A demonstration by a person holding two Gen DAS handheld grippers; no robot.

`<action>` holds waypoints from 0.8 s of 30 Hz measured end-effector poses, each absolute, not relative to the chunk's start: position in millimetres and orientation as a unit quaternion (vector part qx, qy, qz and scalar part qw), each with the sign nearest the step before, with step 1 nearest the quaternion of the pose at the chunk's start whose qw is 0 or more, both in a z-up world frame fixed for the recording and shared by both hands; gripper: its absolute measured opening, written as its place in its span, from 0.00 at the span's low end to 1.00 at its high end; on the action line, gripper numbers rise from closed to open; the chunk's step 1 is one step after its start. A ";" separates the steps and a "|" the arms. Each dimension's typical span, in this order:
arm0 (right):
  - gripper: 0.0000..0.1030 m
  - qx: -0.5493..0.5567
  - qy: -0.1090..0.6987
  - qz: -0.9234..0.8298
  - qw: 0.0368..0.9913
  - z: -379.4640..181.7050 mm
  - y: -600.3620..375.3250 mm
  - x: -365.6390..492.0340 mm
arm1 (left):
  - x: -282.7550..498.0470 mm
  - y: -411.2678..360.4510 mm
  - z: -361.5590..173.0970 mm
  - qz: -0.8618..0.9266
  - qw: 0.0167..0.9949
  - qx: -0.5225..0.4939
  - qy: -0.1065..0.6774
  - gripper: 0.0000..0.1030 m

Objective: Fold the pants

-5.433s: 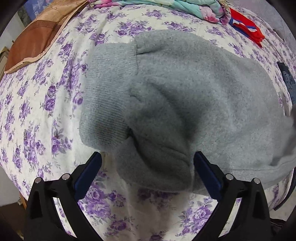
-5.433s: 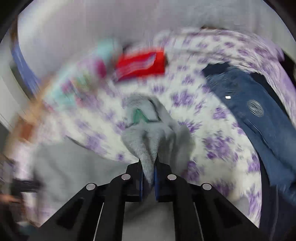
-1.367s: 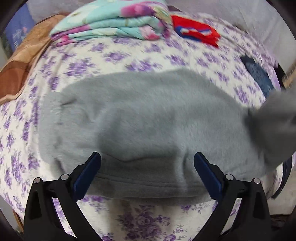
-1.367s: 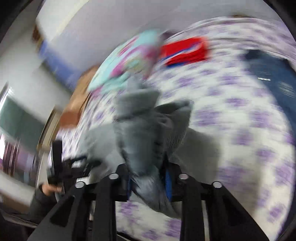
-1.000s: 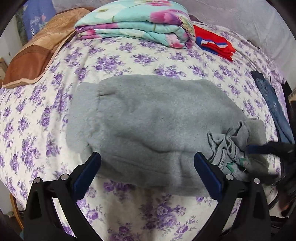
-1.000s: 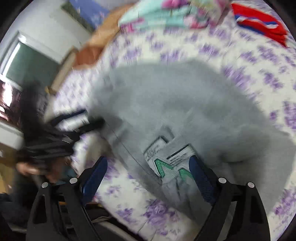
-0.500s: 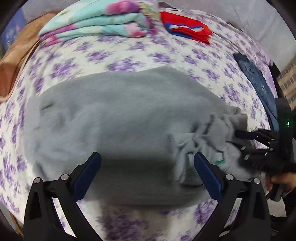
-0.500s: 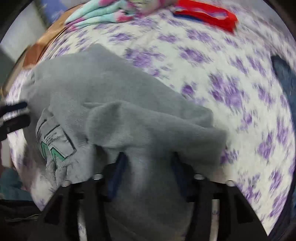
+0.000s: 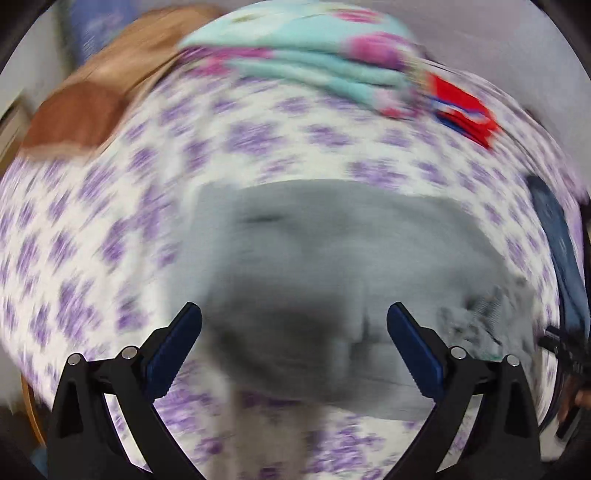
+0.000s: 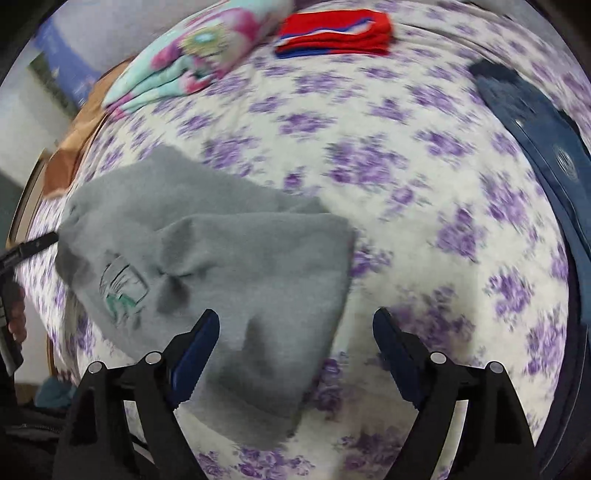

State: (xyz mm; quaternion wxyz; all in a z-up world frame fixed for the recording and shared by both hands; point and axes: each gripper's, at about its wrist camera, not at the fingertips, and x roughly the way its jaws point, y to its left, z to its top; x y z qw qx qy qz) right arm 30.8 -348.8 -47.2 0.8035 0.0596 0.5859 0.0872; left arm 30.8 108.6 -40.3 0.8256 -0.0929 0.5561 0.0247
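Note:
The grey fleece pants (image 9: 332,266) lie folded over on the purple-flowered bedsheet (image 9: 110,221); the left wrist view is motion-blurred. In the right wrist view the pants (image 10: 229,251) form a folded bundle at centre left, with a green-and-black printed patch (image 10: 120,291) facing up. My left gripper (image 9: 294,325) is open and empty, just above the pants' near edge. My right gripper (image 10: 295,328) is open and empty, its left finger (image 10: 195,343) over the pants' right end. The right gripper also shows at the right edge of the left wrist view (image 9: 565,354).
A folded turquoise-and-pink blanket (image 10: 192,55) and a folded red garment (image 10: 332,33) lie at the back of the bed. Dark blue jeans (image 10: 535,140) lie along the right side. A brown pillow (image 9: 81,114) sits at the back left.
My right gripper has opened, let go of the pants' end and pulled back, leaving it folded over. My left gripper has stayed open and is swinging fast over the pants.

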 end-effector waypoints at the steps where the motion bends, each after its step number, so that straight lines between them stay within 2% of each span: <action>1: 0.83 0.067 0.583 0.083 0.806 -46.9 -351.4 31.6 | 29.1 119.5 -42.9 0.033 0.820 -0.116 0.559 0.95; 5: 0.83 0.074 0.574 0.086 0.811 -46.3 -345.0 46.9 | 22.8 147.8 -56.1 0.023 0.789 -0.209 0.577 0.94; 11: 0.83 0.066 0.571 0.100 0.812 -45.3 -334.3 44.3 | 11.7 138.9 -90.0 -0.027 0.712 -0.331 0.619 0.93; 13: 0.83 0.066 0.576 0.101 0.808 -49.6 -331.8 43.1 | 14.7 138.6 -98.7 -0.019 0.707 -0.343 0.619 0.79; 15: 0.83 0.067 0.576 0.102 0.808 -50.7 -330.6 41.3 | 22.9 139.0 -108.0 -0.010 0.703 -0.351 0.618 0.73; 18: 0.83 0.071 0.574 0.101 0.810 -50.8 -331.7 39.0 | 38.7 141.3 -120.9 0.005 0.686 -0.367 0.629 0.72; 22: 0.83 0.080 0.574 0.096 0.809 -54.0 -333.4 37.0 | 60.5 131.4 -123.3 0.020 0.694 -0.339 0.634 0.73; 23: 0.83 0.085 0.574 0.096 0.809 -54.9 -333.3 36.6 | 63.8 127.6 -121.5 0.024 0.702 -0.326 0.633 0.70; 24: 0.83 0.089 0.573 0.098 0.809 -55.5 -332.7 36.2 | 65.0 121.2 -116.6 0.022 0.717 -0.298 0.630 0.53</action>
